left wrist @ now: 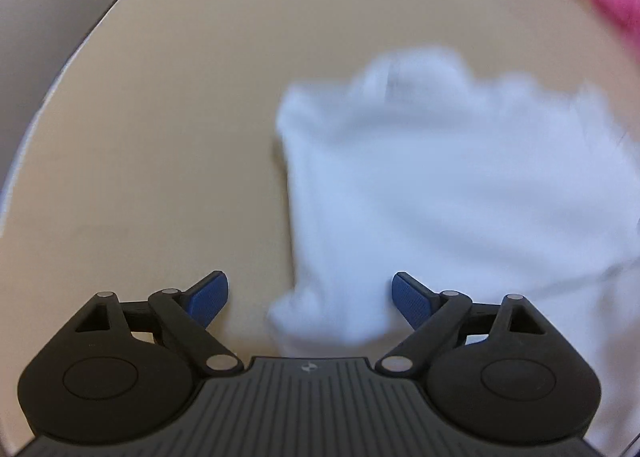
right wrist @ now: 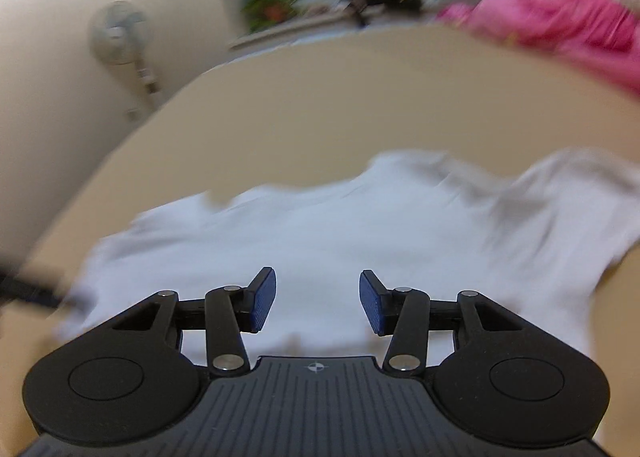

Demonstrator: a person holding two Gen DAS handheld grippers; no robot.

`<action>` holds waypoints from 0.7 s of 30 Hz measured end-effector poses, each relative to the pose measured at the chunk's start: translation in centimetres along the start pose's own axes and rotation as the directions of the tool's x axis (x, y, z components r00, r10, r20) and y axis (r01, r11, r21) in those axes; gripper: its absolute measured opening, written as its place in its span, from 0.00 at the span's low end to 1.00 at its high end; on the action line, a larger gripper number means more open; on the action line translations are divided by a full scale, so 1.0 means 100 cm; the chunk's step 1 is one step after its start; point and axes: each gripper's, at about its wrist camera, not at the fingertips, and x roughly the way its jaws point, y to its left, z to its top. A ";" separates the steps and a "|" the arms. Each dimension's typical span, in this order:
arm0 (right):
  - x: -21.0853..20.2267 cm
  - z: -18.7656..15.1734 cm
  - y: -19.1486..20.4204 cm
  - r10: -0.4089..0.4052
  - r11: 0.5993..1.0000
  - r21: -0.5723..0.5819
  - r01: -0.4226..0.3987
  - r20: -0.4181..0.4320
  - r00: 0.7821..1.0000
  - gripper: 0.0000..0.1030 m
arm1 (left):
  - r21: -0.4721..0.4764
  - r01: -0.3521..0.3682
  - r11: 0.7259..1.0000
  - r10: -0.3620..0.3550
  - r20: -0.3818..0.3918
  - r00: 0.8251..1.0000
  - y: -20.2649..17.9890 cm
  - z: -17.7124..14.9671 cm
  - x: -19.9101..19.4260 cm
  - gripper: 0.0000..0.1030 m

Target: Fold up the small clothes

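White cotton tee (left wrist: 460, 185) lies unfolded on the beige table (left wrist: 160, 137); left gripper (left wrist: 310, 299) and right gripper (right wrist: 318, 303) spread, holding nothing.

A small white T-shirt (left wrist: 460, 193) lies spread on the beige table (left wrist: 160, 137), front or back up I cannot tell, blurred in both views. Its neck opening and short sleeves point toward the far side, the hem toward the near edge. The cloth is rumpled, with soft folds at the shoulders.
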 end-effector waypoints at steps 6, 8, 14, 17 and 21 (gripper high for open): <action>0.003 -0.008 -0.081 0.048 0.978 0.209 -0.019 -0.135 0.990 0.37 | -0.025 -0.127 0.992 0.126 -0.021 0.992 0.006 -0.010 -0.011 1.00; -0.024 -0.013 -0.104 0.090 0.960 0.274 -0.051 -0.134 0.987 0.41 | 0.001 -0.181 0.983 0.181 -0.029 0.983 0.008 -0.020 -0.020 1.00; -0.122 -0.039 -0.148 0.067 0.963 0.260 -0.071 0.025 0.997 0.63 | -0.014 -0.255 0.967 0.255 0.001 0.967 -0.009 -0.069 -0.073 0.99; -0.163 -0.050 -0.168 0.026 0.970 0.239 -0.051 0.106 0.994 0.74 | -0.046 -0.219 0.975 0.220 0.027 0.975 -0.035 -0.084 -0.105 0.99; -0.175 -0.058 -0.201 -0.097 0.952 0.304 0.047 0.152 0.984 0.79 | 0.009 -0.193 0.981 0.193 0.046 0.980 -0.084 -0.094 -0.132 0.99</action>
